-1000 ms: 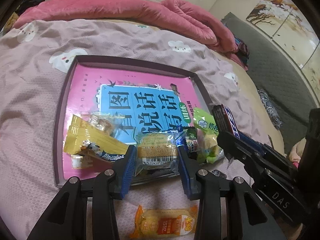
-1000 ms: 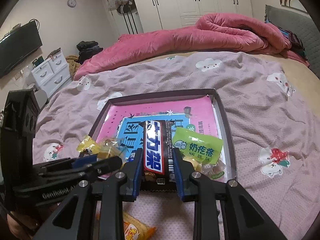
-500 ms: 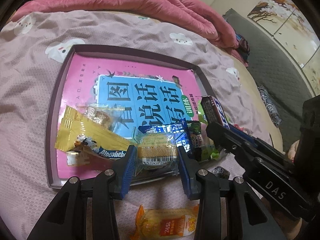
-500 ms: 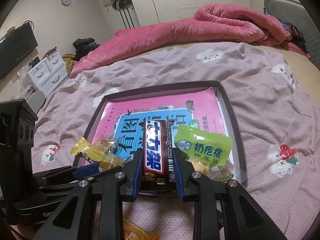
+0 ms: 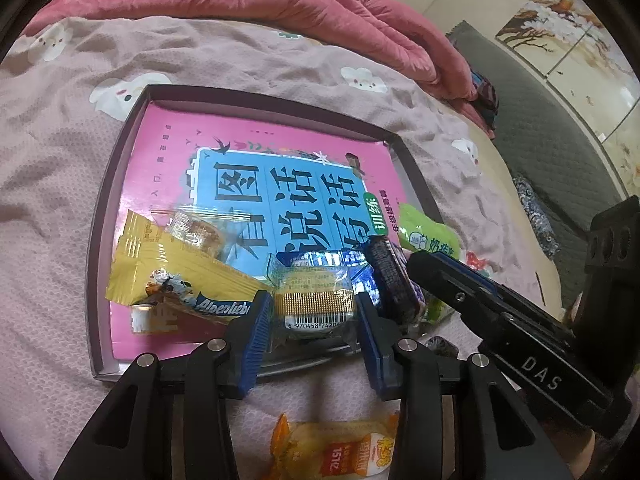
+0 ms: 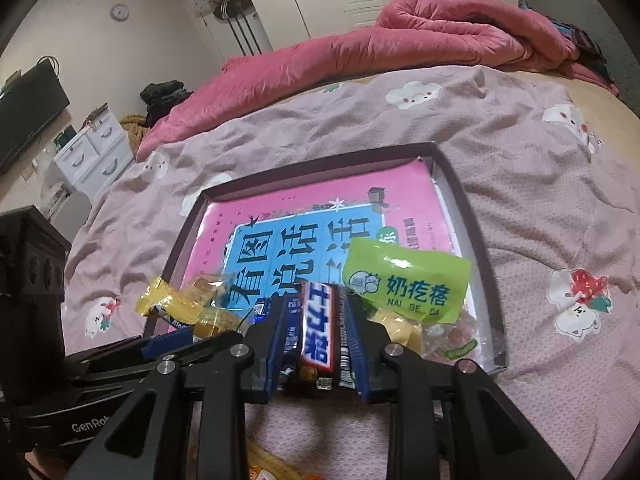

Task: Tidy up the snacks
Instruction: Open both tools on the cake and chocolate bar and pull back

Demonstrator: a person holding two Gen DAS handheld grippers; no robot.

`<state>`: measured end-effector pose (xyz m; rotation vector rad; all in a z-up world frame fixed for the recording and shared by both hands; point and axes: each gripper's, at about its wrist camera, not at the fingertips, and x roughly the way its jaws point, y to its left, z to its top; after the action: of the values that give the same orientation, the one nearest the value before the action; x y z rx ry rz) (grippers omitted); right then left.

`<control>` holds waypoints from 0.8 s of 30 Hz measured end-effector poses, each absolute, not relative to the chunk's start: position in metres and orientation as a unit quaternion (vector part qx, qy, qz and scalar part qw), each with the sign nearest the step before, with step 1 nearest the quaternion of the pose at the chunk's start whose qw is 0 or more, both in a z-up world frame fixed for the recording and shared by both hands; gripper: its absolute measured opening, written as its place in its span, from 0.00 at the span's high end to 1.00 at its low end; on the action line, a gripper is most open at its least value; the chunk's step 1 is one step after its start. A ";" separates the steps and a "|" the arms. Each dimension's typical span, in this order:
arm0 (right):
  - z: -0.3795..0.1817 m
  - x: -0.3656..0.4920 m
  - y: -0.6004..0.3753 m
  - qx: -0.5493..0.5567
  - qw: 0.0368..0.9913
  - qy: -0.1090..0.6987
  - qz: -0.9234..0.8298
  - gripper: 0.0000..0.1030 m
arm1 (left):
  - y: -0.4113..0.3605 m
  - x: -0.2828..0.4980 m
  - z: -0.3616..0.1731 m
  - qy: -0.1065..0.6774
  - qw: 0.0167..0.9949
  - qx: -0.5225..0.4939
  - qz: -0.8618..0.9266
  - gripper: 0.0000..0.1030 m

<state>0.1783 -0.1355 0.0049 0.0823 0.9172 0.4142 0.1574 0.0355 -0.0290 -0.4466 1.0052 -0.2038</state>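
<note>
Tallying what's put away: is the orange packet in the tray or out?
Out. The orange packet lies on the bedspread, nearer the camera than the tray's front rim.

Clamping the chocolate bar [image 6: 317, 328] between the blue pads of the right gripper [image 6: 316, 340] — holding it lengthwise, label up, over the near edge of the shallow tray [image 6: 476, 236]. Sitting just right of it, touching the pad, the green snack bag [image 6: 404, 280]. Lying flat inside the tray, a pink-and-blue book [image 6: 312, 216]. Crowding the tray's near-left corner, yellow candy wrappers [image 6: 176, 304]. Reaching in from the left, the left gripper [image 6: 132, 354] — its grip not readable from here. Spreading underneath, a mauve bedspread [image 6: 540, 200], with a pink duvet [image 6: 400, 40] bunching behind.
</note>
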 end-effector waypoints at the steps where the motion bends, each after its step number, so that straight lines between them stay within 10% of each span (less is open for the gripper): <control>1: 0.006 0.178 -0.137 0.041 0.876 0.439 0.197 0.71 | 0.036 0.157 -0.029 0.476 0.848 -0.213 -0.097 0.57; 24: 0.017 0.129 -0.198 0.043 0.886 0.431 0.165 0.54 | 0.030 0.120 0.011 0.449 0.872 -0.173 -0.093 0.27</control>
<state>0.1294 -0.1984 0.0167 0.0885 0.8961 0.3425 0.1204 0.0298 0.0107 -0.3618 0.9381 -0.1935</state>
